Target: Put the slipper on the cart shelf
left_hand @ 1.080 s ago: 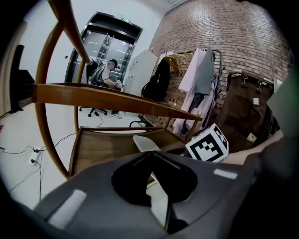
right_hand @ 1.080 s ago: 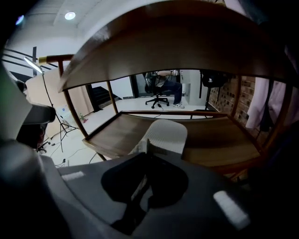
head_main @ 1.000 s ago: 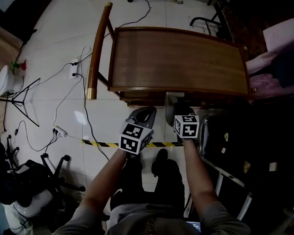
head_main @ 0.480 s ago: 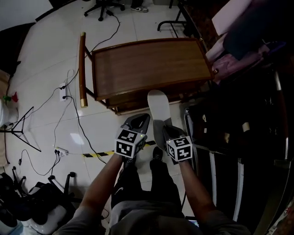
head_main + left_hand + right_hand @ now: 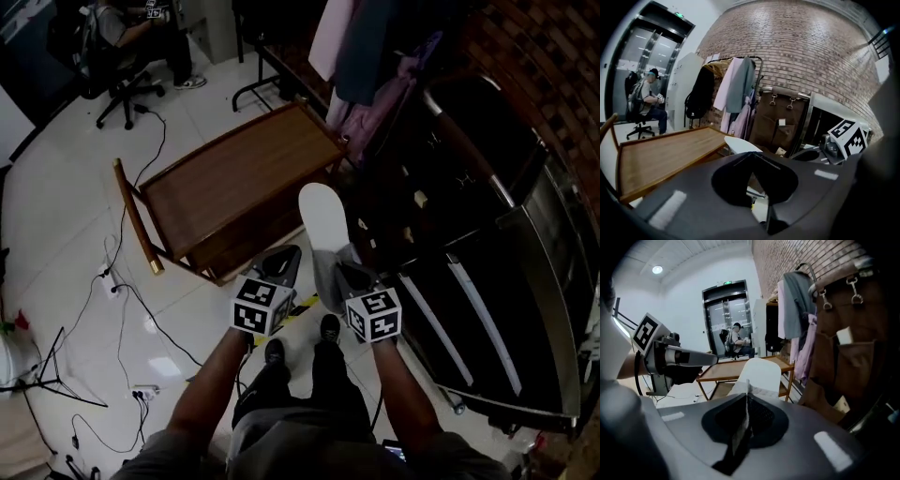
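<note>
- The right hand-held gripper [image 5: 335, 270] is clamped on the near rim of the slipper [image 5: 322, 217]. In the right gripper view its jaws press flat on that thin edge.
- The slipper shows its white sole and points to 12 o'clock from that gripper. In the head view its far end overlaps the right end of the cart [image 5: 234, 183]. A second ago only a pale bit of it showed under the cart's front edge.
- The left hand-held gripper [image 5: 289, 255] sits just beside the slipper at 9 o'clock. Its jaws meet at the tips with nothing between them, as before.
- Both grippers are higher than a second ago.
- The cart's wooden top now lies at 10 o'clock from them and on a slant, no longer straight ahead.
- Hanging clothes [image 5: 375, 56] have come into view at 1 o'clock.
- The striped floor tape [image 5: 302, 304] shows between the two grippers.
</note>
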`<state>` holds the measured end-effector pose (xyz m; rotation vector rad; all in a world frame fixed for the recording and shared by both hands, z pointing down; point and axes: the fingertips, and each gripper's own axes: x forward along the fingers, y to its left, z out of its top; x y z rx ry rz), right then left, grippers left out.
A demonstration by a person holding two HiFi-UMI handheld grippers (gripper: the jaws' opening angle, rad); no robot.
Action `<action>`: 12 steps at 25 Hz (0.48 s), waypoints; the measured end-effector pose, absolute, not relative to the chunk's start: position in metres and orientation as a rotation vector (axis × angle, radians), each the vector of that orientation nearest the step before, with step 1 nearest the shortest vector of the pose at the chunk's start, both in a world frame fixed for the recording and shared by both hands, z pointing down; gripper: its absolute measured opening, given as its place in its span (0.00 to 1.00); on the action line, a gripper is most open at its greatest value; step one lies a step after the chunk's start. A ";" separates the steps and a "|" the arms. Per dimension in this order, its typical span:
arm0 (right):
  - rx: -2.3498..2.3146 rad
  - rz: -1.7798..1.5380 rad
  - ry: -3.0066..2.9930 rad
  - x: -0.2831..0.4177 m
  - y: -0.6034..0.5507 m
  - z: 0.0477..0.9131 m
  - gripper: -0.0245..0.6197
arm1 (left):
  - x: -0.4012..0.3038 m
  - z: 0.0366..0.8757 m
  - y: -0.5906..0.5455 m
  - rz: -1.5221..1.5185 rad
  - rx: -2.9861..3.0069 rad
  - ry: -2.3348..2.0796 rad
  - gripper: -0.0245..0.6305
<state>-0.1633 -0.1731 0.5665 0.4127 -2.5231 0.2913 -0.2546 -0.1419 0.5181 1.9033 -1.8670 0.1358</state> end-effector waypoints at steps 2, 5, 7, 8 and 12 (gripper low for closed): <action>0.488 0.271 -2.543 -0.146 -0.175 0.542 0.05 | -0.237 0.497 -0.143 0.124 1.967 -1.818 0.05; 0.620 0.234 -2.563 -0.113 -0.181 0.507 0.05 | -0.208 0.467 -0.149 0.099 2.072 -1.730 0.05; 0.703 0.223 -2.571 -0.089 -0.181 0.487 0.05 | -0.188 0.455 -0.151 0.106 2.128 -1.679 0.05; 0.739 0.222 -2.573 -0.076 -0.180 0.478 0.05 | -0.177 0.451 -0.153 0.117 2.153 -1.654 0.05; 0.877 0.226 -2.560 -0.021 -0.180 0.458 0.05 | -0.126 0.442 -0.160 0.167 2.250 -1.543 0.05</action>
